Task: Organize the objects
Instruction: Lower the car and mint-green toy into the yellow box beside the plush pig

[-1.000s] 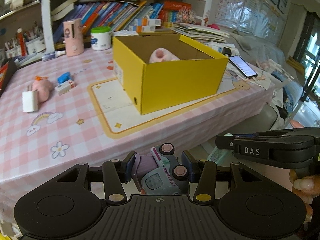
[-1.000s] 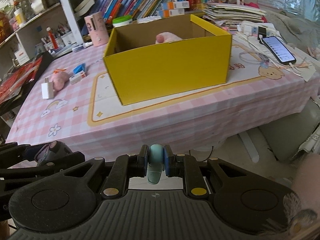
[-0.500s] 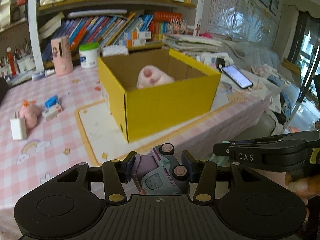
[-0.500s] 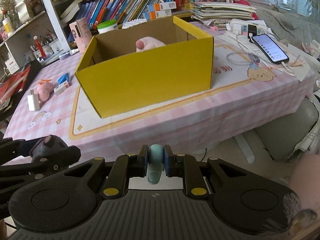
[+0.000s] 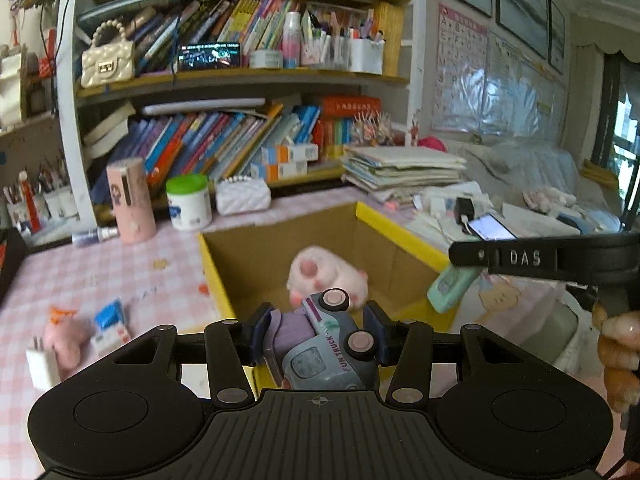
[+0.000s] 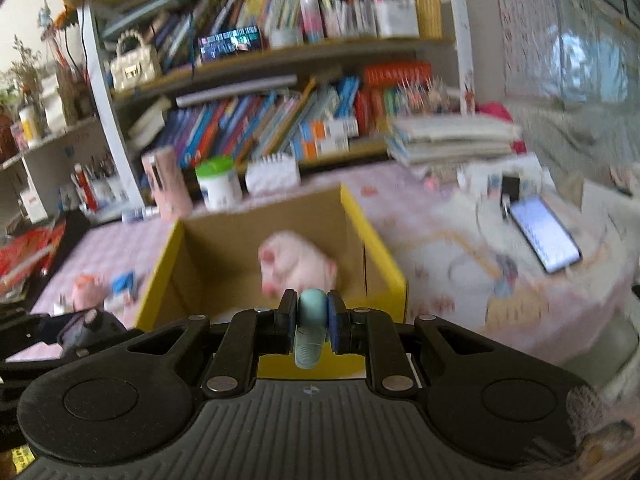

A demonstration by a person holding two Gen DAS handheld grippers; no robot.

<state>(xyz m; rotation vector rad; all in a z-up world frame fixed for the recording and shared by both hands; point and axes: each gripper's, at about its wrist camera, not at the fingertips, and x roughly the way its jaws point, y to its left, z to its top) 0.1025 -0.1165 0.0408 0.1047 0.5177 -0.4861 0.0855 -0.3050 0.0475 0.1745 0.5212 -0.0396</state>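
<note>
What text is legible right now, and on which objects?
"FUN TRUCK": side of the grey-blue toy truck held in the left gripper.
"DAS": black arm of the right gripper.
Book spines, wall alphabet chart, green-lidded white jar, lit phone screen: too small or blurred.

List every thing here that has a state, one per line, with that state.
Left gripper: shut on the toy truck.
Right gripper: shut on the green tube.
Yellow box: open-topped, on the table.
Pink plush: lying inside the box.
Phone: screen lit, cable plugged in.
Green-lidded jar: lid on, upright.
</note>
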